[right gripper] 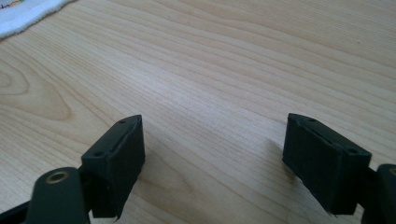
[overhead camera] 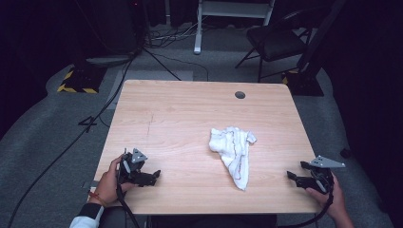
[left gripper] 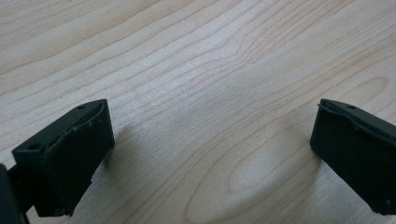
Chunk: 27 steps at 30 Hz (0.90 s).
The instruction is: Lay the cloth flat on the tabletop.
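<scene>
A crumpled white cloth (overhead camera: 233, 149) with a thin red stripe lies on the wooden table (overhead camera: 190, 109), right of the middle. Its edge also peeks into the top left corner as the white cloth (right gripper: 23, 16) in the right gripper view. My left gripper (overhead camera: 154, 176) rests low at the front left of the table, held by a hand, and points right toward the cloth. Its jaws stand wide apart over bare wood, left gripper (left gripper: 212, 140) open and empty. My right gripper (overhead camera: 291, 176) sits at the front right corner, pointing left. It too is open, right gripper (right gripper: 212, 154), with nothing between the jaws.
A round cable hole (overhead camera: 240, 95) sits near the table's far edge. Beyond the table stand a black folding chair (overhead camera: 275, 42), a white frame (overhead camera: 228, 19) and cables (overhead camera: 95, 114) on the grey carpet.
</scene>
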### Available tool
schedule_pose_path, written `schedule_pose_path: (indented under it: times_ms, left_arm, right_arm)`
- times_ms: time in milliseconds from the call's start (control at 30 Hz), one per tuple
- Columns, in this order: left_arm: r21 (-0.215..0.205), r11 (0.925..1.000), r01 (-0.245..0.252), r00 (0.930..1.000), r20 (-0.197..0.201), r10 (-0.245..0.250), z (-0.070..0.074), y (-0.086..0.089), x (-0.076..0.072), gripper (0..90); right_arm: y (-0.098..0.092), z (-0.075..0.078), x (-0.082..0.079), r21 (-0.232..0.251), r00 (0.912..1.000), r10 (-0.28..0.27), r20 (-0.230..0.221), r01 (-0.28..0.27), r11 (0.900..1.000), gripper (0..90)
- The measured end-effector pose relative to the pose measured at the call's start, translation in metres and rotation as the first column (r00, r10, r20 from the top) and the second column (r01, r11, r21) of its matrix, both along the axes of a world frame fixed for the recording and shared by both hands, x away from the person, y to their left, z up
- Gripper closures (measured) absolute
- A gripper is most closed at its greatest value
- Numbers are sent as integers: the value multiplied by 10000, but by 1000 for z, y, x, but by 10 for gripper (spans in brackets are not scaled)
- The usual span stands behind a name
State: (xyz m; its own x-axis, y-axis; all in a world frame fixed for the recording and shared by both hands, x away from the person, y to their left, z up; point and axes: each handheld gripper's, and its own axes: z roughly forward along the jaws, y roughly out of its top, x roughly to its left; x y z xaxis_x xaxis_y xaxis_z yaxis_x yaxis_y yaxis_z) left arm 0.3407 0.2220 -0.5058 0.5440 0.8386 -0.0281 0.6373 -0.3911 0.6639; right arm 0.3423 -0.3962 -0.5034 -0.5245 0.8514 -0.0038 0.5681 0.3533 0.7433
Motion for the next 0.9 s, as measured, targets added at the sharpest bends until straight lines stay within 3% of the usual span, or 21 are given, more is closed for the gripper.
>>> schedule_pose_path:
  times_ms: [300,567,633,667,700,733,900]
  left_arm:
    - [96,9956,935,9956,27,-935,1,-7,5,0]
    - [136,9949,1003,9950,11,-1003,1,-8,5,0]
    - [113,9943,1062,9943,-7,-1062,1,-9,6,0]
    - [130,9890,1474,9891,39,-1474,1,-11,7,3]
    - [130,9890,1474,9891,39,-1474,1,-11,7,3]
    - [113,9871,1598,9871,39,-1599,1,-12,8,3]
    - [121,9893,1457,9893,54,-1458,1,-14,7,4]
  right_arm:
    - [0,0,0,-8,10000,-2,8,2,10000,210]
    - [0,0,0,-33,10000,11,14,-11,10000,211]
    - [0,0,0,-56,9998,211,7,-211,9998,211]
    - [1,1,0,-91,9990,445,-48,-445,9990,213]
    - [1,1,0,-91,9990,445,-48,-445,9990,213]
    - [1,2,1,-116,9968,800,-88,-800,9967,255]
    - [3,4,2,-238,9946,1027,-167,-1030,9944,285]
